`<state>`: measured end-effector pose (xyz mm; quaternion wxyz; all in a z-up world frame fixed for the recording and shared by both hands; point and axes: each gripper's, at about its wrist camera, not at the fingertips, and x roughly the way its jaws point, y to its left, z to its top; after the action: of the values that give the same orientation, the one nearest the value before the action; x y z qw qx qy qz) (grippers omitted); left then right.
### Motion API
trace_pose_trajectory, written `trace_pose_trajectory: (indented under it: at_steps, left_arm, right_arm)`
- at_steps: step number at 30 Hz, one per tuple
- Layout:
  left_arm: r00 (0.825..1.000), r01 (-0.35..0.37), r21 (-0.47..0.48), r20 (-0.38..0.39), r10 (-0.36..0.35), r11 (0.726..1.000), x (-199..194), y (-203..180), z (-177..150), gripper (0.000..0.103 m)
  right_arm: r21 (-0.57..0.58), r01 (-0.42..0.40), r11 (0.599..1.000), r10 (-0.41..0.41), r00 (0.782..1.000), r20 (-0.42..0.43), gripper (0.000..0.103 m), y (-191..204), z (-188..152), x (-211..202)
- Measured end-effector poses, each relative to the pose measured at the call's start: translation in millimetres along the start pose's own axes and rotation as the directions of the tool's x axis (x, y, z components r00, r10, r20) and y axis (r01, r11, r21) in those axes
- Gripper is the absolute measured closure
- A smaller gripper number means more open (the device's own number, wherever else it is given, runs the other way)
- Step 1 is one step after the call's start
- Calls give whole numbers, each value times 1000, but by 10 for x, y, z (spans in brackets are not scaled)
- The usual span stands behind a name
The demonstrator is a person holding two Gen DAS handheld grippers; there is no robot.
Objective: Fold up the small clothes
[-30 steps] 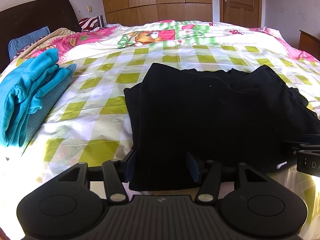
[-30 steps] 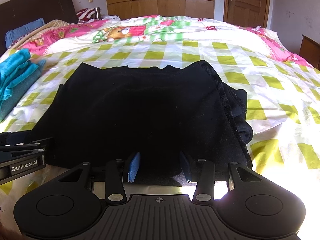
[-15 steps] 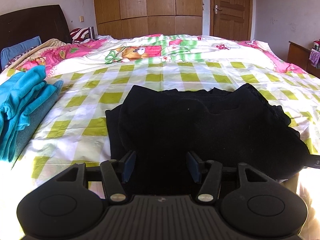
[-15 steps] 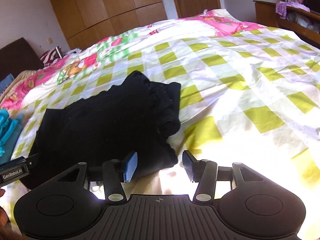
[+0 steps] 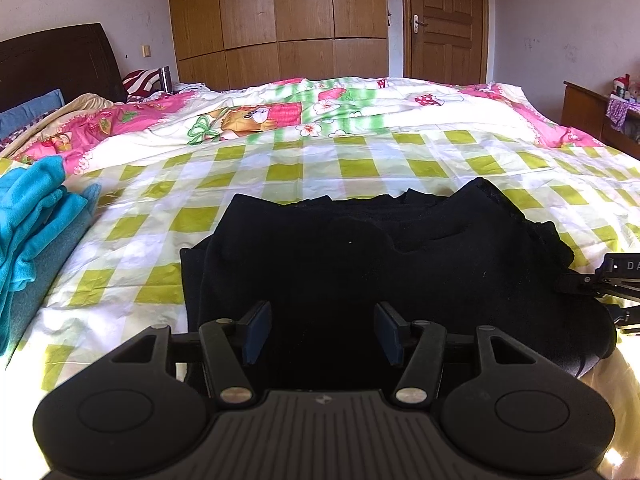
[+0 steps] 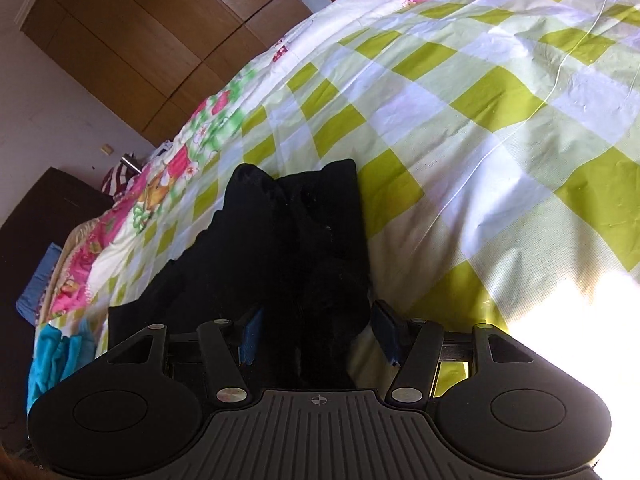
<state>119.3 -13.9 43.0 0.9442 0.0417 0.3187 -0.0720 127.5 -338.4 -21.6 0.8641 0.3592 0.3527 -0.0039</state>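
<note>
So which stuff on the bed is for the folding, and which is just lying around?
For the folding:
- soft black garment lying on the bed
- left gripper, open
- right gripper, open around the garment's edge

Just lying about:
- bright blue fleece clothes piled at the left
- green-and-white checked bedsheet
- pink cartoon quilt
- dark wooden headboard

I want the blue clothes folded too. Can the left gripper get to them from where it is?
Probably yes. The left gripper is open over the black garment, and only bare bedspread lies between it and the blue clothes.
</note>
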Motion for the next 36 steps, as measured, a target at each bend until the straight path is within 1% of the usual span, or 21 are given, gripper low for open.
trace_pose_trajectory:
  at_steps: [4,7,10,11,12,14,15,17,18,20,22,23,24,25,26,27,28,31,32,34,36]
  left_arm:
    - [1000,18,17,1,-18,1000,108,-80,44,35]
    - [1000,30,53,5,-31,998,187,-163,41,33]
    - [999,38,76,-27,-36,996,327,-251,14,33]
    - [999,40,80,-40,-37,996,361,-267,0,33]
    - [999,37,87,-42,-33,996,371,-282,-11,33]
    - [999,37,107,-29,-34,994,347,-298,-25,33]
    - [999,43,112,-30,-40,993,350,-298,-30,33]
    - [998,50,115,-39,-45,992,386,-303,-40,32]
    - [998,48,113,-46,-43,992,405,-308,-38,32]
    - [998,46,107,-46,-42,993,407,-327,-20,32]
    - [998,48,121,-42,-43,991,407,-355,-11,32]
    - [998,48,133,-44,-42,990,420,-369,-16,32]
    - [998,46,147,-46,-40,988,436,-386,-26,32]
    - [998,43,164,-47,-35,985,454,-405,-37,32]
    - [998,40,173,-47,-32,984,461,-415,-47,32]
    - [998,41,169,-47,-33,985,458,-414,-49,32]
    - [998,44,162,-47,-37,986,450,-408,-53,32]
    - [998,46,168,-44,-39,985,444,-414,-65,32]
    - [998,48,165,-40,-42,985,423,-396,-64,32]
    - [998,49,132,-32,-45,990,345,-279,-54,32]
    - [1000,15,90,-19,-13,996,241,-98,-65,32]
  right_arm:
    - [8,-81,997,81,997,-12,44,-65,35,14]
    - [43,-119,992,120,993,-18,42,-134,96,97]
    - [68,-160,985,163,986,-27,39,-105,147,213]
    - [82,-158,984,161,986,-32,40,-88,156,202]
    - [88,-191,978,194,981,-26,41,-73,154,144]
    - [58,-276,960,276,961,-3,41,-53,140,0]
    - [41,-266,963,267,964,3,40,-52,136,-25]
    - [33,-191,981,191,982,-2,41,-79,161,80]
    - [49,-161,986,162,987,-15,43,-110,164,161]
    - [68,-172,983,173,985,-11,42,-133,161,251]
    - [56,-188,981,189,982,-20,40,-62,165,291]
    - [50,-193,980,194,980,-30,44,-24,158,309]
    - [48,-177,983,179,983,-33,64,4,151,303]
    - [54,-170,984,171,985,-29,71,13,145,271]
    - [65,-192,979,194,981,-21,73,1,139,222]
    - [72,-212,975,213,977,-9,74,-19,132,161]
    - [67,-204,977,205,979,-7,74,-23,127,134]
    - [43,-123,991,125,991,-42,74,-36,110,223]
    - [44,-118,992,120,992,-45,74,-43,107,231]
    - [40,-117,992,118,992,-38,74,-26,114,203]
    - [-3,-88,996,88,995,-36,74,44,105,190]
